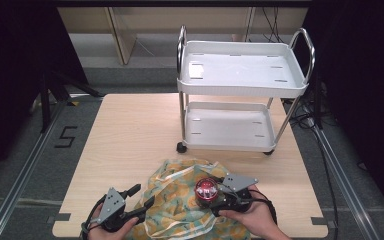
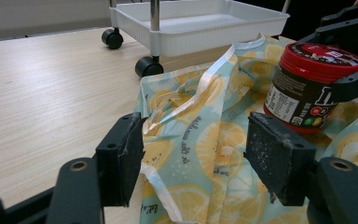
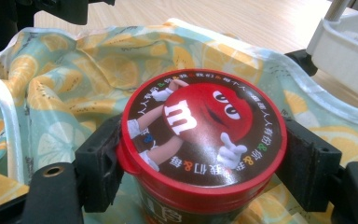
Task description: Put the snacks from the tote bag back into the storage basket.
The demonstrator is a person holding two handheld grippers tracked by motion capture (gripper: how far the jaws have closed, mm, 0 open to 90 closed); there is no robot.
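the white cart [image 1: 242,80] stands at the surface's [image 1: 130,135] far edge, open wood left. right gripper [image 1: 219,196] clenches the red-lidded jar [image 1: 206,191] over the lemon-print bag [image 1: 180,200]; left gripper [image 1: 139,200] jaws gape wide at its edge.

Between right gripper [image 3: 200,172] matt, gritty black pads: jar [image 3: 203,140], glossy red plastic lid, printed label. Under both jaws: thin lemon-print bag [image 2: 205,140], probably coated cloth, slight sheen. Beyond: matt wood-grain table [image 1: 130,130]; white plastic cart [image 1: 240,75], shiny metal posts.

jar [image 3: 200,140] base: your right gripper's [image 3: 200,163] jaws are hiding it | bag [image 1: 180,200] near edge: frame bottom is cutting it off
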